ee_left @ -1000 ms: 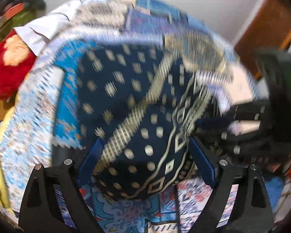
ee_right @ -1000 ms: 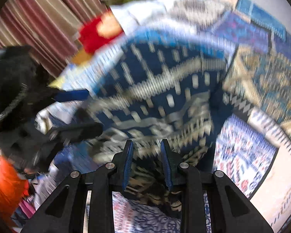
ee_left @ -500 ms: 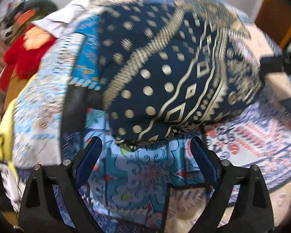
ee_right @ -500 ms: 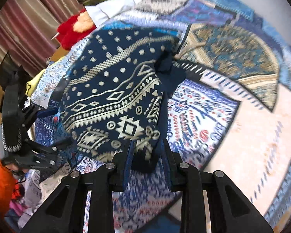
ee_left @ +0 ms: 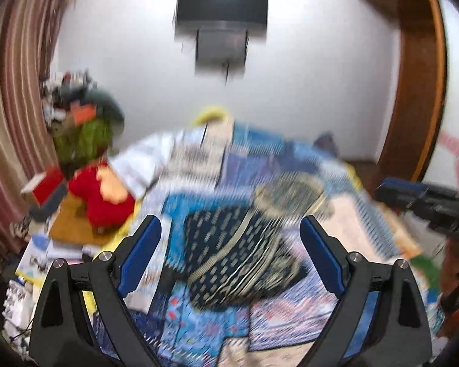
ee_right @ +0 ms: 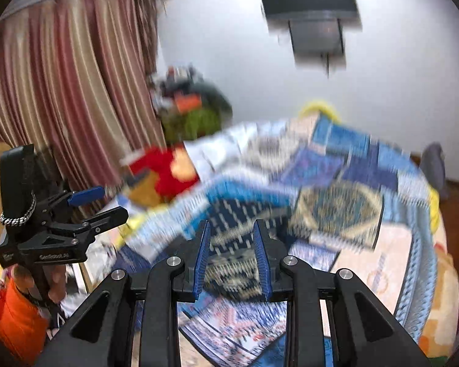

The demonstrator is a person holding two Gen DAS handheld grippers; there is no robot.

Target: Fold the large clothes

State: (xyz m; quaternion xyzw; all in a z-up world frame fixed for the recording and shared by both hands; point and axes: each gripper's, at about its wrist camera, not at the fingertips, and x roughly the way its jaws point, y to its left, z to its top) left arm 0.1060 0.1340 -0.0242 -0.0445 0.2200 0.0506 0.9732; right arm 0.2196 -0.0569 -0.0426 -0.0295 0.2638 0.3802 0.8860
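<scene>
Both views are smeared by motion blur. The garment (ee_left: 238,253), navy with cream dots and zigzag bands, lies folded in a rounded heap on the bed (ee_left: 345,223), on its blue patchwork quilt (ee_right: 345,165). The left gripper (ee_left: 231,257) has its blue pads spread wide, with nothing between them; the garment lies beyond, apart from the pads. The right gripper (ee_right: 232,257) has its pads drawn close but with a narrow gap, and whether any cloth sits between them cannot be told. A red plush toy (ee_left: 104,195) lies at the bed's left edge, near the striped curtain (ee_right: 64,98). A dark screen (ee_left: 220,9) hangs on the white wall.
</scene>
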